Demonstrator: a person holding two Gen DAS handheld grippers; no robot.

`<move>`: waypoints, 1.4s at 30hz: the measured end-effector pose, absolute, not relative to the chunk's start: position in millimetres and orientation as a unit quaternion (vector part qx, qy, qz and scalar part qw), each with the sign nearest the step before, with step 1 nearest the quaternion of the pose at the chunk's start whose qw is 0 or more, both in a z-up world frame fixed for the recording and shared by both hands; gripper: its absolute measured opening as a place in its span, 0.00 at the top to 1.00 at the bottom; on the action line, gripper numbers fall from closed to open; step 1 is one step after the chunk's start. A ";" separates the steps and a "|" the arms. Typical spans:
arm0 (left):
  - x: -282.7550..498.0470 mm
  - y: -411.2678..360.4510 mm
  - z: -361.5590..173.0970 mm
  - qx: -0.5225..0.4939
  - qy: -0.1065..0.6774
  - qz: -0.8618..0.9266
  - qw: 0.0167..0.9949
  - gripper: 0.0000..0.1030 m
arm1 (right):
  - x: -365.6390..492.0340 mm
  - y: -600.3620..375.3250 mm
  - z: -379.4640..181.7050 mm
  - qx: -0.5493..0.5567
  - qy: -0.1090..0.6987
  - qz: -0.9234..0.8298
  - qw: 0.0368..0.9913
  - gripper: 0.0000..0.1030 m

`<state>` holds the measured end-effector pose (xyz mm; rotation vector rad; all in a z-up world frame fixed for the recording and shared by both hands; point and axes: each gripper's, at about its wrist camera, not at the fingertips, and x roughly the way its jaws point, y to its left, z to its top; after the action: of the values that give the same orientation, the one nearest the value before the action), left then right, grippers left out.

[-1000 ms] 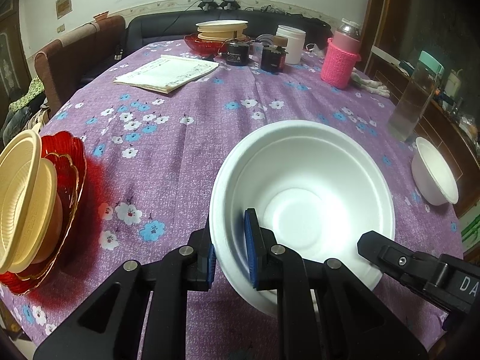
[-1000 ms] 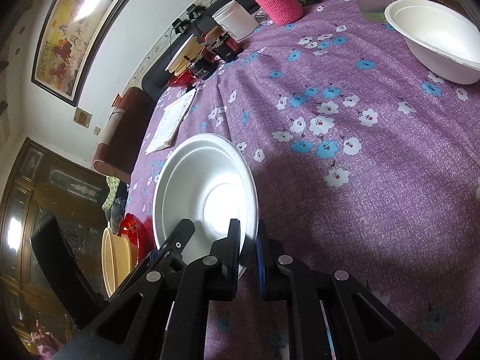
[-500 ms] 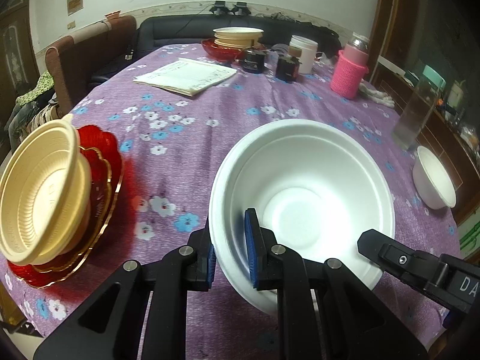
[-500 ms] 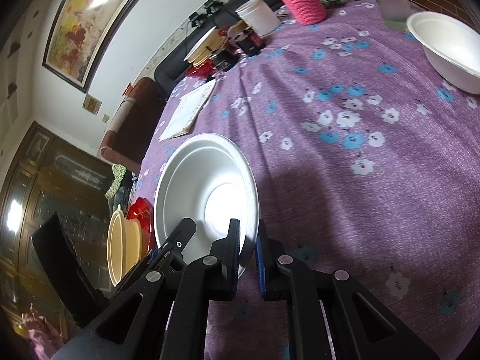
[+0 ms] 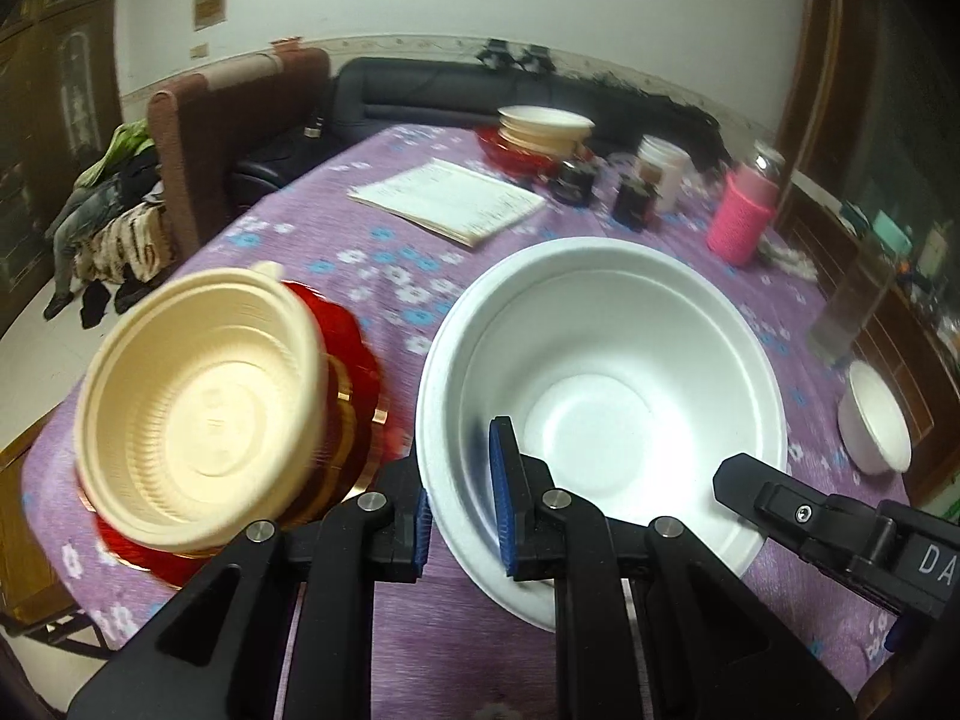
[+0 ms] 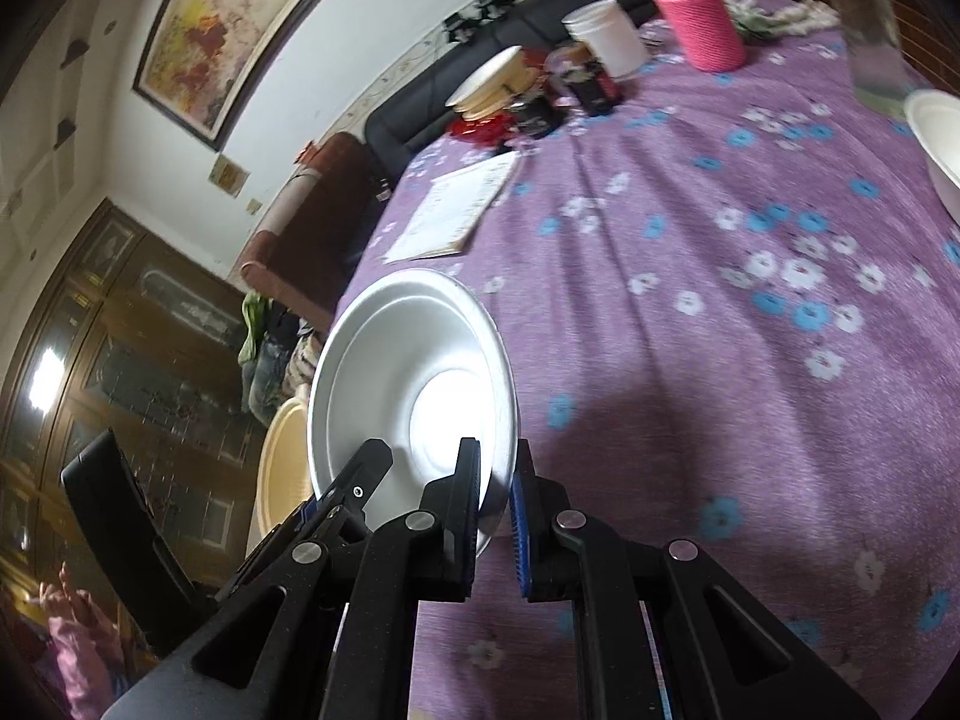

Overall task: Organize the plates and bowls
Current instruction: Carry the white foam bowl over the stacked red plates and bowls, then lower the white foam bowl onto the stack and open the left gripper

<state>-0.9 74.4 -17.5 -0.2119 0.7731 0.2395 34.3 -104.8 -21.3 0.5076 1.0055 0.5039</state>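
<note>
Pinching the near rim of a large white bowl (image 5: 606,396) at the bottom centre of its frame, the left gripper (image 5: 462,504) is nearly closed, one blue pad outside the wall and one inside. The right gripper (image 6: 495,495), low in its own frame, is clamped the same way on another part of the rim of that bowl (image 6: 414,384), so both hold the one bowl, which looks raised above the purple flowered tablecloth (image 5: 384,252).

Only the left view looks straight into the bowl: a smooth, plain white inside with a round flat bottom and a stepped ring under the rim, nothing in it. That view also shows, at the left of the frame, a ribbed cream bowl (image 5: 204,408) nested on red plates (image 5: 354,360) with gilt edges, tilted toward the camera, and a black part of the right gripper at the lower right. A small white bowl (image 5: 876,426) sits at the right edge.

The right view sees the big bowl edge-on and tilted, with only a sliver of the cream bowl (image 6: 282,468) behind it at lower left. It alone shows a large framed painting (image 6: 240,18) at upper left and a pink sleeve (image 6: 72,654) in the bottom left corner.

Both views share a paper booklet (image 5: 447,201), a pink knitted bottle cover (image 5: 741,219) and another cream-and-red stack (image 5: 540,135) at the table's far end.
</note>
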 end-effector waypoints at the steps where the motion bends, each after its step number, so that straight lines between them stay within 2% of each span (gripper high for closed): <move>1: -3.1 80.7 -14.1 -0.107 0.371 0.122 0.914 0.85 | 34.5 -98.9 -17.8 0.235 0.470 0.243 0.816 0.91; 19: -33.3 178.7 -2.9 -0.157 0.335 0.223 0.902 0.85 | 34.2 23.0 9.9 0.166 0.472 0.344 0.794 0.91; 42: -37.8 215.5 -32.3 -0.167 0.358 0.273 0.877 0.85 | 49.3 81.5 -24.6 0.136 0.513 0.366 0.765 0.91</move>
<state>-37.8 215.5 -32.3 -0.3487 0.7464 0.5684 49.3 81.5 -24.6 0.2964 1.1147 0.7950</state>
